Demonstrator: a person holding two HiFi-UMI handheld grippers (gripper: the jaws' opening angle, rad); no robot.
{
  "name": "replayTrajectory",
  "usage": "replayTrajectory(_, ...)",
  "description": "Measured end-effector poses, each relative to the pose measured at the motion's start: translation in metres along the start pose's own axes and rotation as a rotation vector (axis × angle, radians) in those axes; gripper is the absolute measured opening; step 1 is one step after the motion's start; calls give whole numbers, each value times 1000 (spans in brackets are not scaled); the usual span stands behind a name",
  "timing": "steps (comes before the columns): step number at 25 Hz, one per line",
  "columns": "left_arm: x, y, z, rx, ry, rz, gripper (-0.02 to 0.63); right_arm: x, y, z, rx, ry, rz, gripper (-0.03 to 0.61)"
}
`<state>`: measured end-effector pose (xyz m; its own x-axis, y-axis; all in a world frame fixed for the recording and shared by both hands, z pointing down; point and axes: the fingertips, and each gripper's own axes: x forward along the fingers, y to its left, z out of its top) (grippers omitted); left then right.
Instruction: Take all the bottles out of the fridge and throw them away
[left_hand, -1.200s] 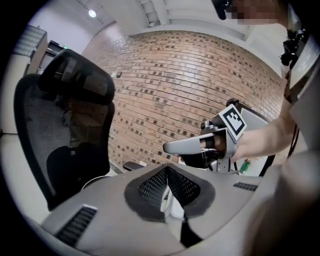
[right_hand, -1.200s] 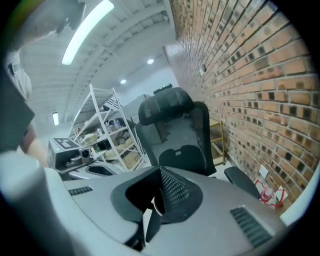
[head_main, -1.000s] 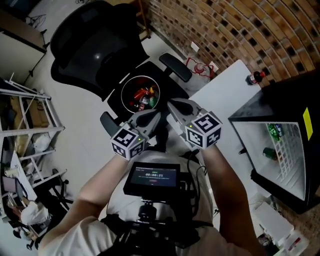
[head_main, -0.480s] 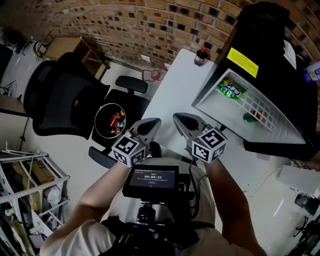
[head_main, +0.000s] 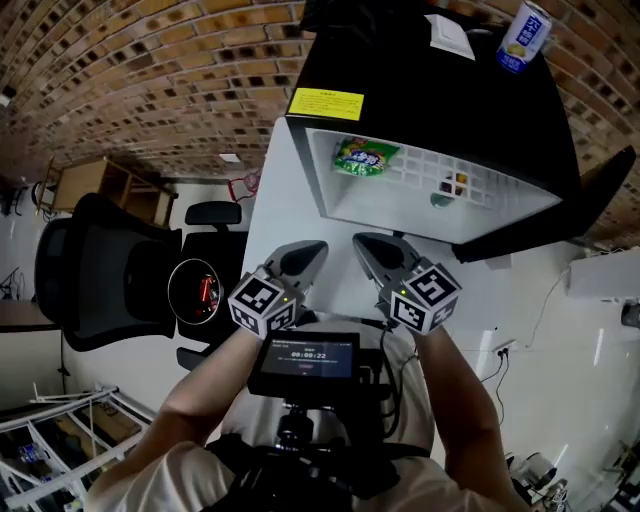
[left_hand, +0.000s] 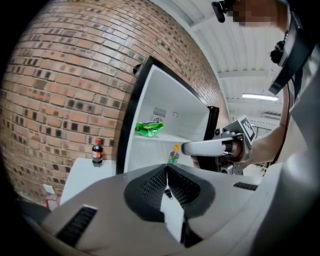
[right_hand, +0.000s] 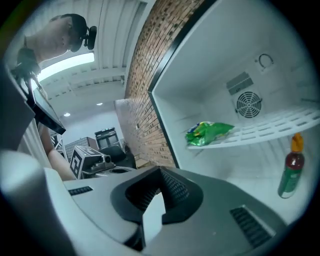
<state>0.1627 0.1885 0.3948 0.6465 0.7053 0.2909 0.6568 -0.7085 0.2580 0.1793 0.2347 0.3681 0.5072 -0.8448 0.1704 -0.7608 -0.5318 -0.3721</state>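
The black fridge (head_main: 420, 90) stands open on the white table (head_main: 285, 225), its white inside facing me. On the wire shelf lies a green bag (head_main: 365, 158); below it a small green bottle (head_main: 447, 188) with a yellow cap and red label stands upright (right_hand: 291, 172). A dark cola bottle (left_hand: 97, 151) stands on the table left of the fridge, by the brick wall. My left gripper (head_main: 300, 258) and right gripper (head_main: 375, 250) hover side by side in front of the fridge, short of its opening. Both are shut and empty (left_hand: 166, 168) (right_hand: 160, 172).
A blue and white can (head_main: 524, 35) stands on top of the fridge. The fridge door (head_main: 590, 190) hangs open at the right. A round bin (head_main: 197, 290) with red items in it sits on a black office chair (head_main: 100, 280) at the left.
The view has swung from the bin on the chair round to the open fridge. Both grippers travelled with it, side by side, and stay shut and empty.
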Motion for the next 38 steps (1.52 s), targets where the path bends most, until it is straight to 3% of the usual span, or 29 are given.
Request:
replayTrajectory(4,29,-19,3,49,11,-80,5,-36,-24,4,15,-40,-86,6)
replayTrajectory(16,80,-75,17,50,49,-237,5,-93,-56,16,15,-118,-218,7)
replayTrajectory(23,88,-79,17,73,30,-267,2,-95,-61,13,13,-114,-215,7)
replayTrajectory(29,83,-74,21,-22,23,-251,3,-90,-60,14,0,-111,-206,7)
replayTrajectory(38,79,-63,20,9,22,-226,19,-79,-60,14,-3,-97,-193,7)
